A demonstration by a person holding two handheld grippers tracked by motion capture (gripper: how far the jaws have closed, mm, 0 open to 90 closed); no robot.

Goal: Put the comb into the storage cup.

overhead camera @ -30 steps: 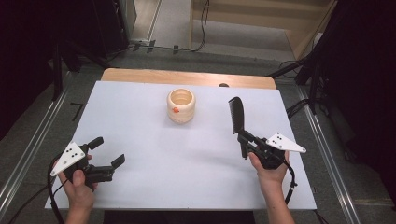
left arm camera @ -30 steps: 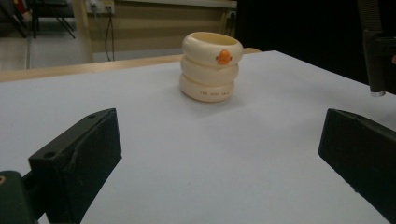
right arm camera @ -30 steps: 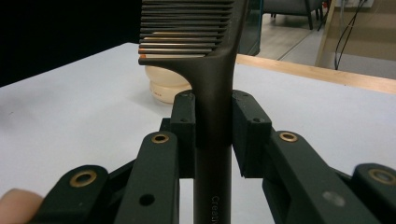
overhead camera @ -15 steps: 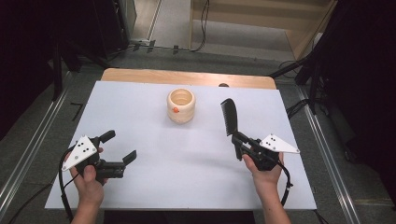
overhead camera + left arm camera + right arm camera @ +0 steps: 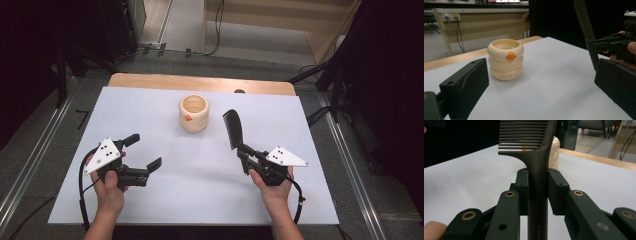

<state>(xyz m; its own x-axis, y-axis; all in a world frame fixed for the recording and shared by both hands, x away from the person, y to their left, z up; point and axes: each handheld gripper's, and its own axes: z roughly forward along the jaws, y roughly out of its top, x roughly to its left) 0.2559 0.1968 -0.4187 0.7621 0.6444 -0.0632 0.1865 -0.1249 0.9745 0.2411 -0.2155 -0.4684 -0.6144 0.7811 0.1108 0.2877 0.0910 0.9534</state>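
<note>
A cream cup (image 5: 194, 112) built like stacked rings, with an orange dot on its side, stands upright at the middle back of the white table top (image 5: 200, 200). My right gripper (image 5: 243, 151) is shut on the handle of a black comb (image 5: 233, 128), whose teeth end points away from me, just right of the cup. In the right gripper view both pads clamp the comb (image 5: 537, 157) at the gripper (image 5: 538, 182), with the cup (image 5: 554, 150) behind it. My left gripper (image 5: 144, 151) is open and holds nothing, left of and nearer than the cup (image 5: 505, 59).
A wooden strip (image 5: 200, 82) runs along the table's far edge. Metal rails (image 5: 35, 160) flank the table. Cables lie on the floor beyond it. In the left gripper view the comb (image 5: 585, 27) and the right gripper (image 5: 614, 45) stand at the right.
The left hand has moved right and a little farther from me with its jaws open. The right hand has carried the comb leftward, closer to the cup.
</note>
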